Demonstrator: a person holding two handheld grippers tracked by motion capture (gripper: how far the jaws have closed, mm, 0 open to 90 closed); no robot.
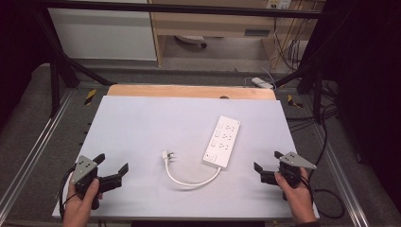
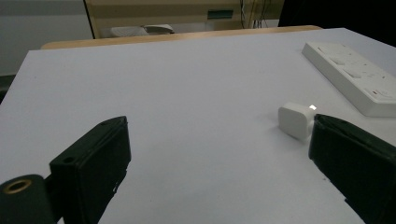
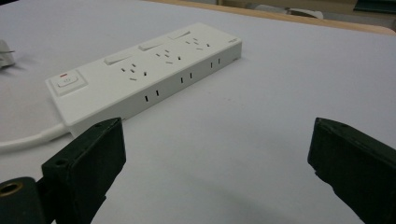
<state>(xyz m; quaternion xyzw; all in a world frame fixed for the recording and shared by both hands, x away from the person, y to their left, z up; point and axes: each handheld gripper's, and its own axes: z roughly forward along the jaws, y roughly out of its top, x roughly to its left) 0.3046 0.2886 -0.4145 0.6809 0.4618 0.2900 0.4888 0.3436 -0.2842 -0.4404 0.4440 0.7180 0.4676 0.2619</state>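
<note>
A white power strip (image 1: 222, 141) lies on the white table, right of centre, with its white cable (image 1: 191, 181) curling leftward to a white plug (image 1: 166, 155). My left gripper (image 1: 111, 165) is held at the front left, open, with nothing between its jaws. In the left gripper view the plug (image 2: 295, 119) sits just beyond the right jaw and the power strip (image 2: 355, 75) lies farther right. At the front right my right gripper (image 1: 267, 161) stands open and empty. The right gripper view shows the power strip (image 3: 144, 77) ahead on the left, its switch end nearest.
The white table top (image 1: 156, 123) has a wooden strip (image 1: 189, 91) along its far edge. A black frame (image 1: 56, 71) and cables (image 1: 326, 127) stand beyond and beside the table. A white adapter (image 1: 261, 82) lies on the floor at the back right.
</note>
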